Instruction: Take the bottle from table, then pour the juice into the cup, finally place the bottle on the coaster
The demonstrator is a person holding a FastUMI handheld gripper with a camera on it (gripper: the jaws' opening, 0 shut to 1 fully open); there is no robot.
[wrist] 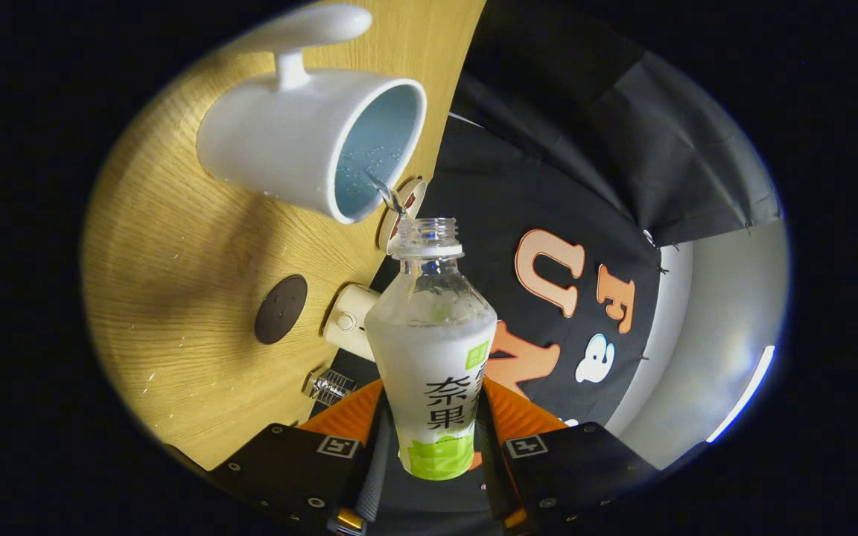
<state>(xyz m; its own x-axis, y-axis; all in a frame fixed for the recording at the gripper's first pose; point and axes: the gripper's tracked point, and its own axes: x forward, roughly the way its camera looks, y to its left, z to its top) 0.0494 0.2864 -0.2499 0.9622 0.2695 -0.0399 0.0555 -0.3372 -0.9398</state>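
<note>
One wooden table (176,246) carries a white cup (280,149) with a pale blue inside. The gripper (433,432) has both orange fingers (347,417) clamped on a frosted juice bottle (433,357), uncapped and tipped, a thin stream running from its mouth over the cup's rim. Risk, as I judge it: more tilt or any drift would send liquid past the rim onto the table. Near the cup lie a round coaster (408,195), largely hidden behind the bottle neck, a dark disc (281,309), a small white cylinder (351,320) and a clear cap (330,385).
</note>
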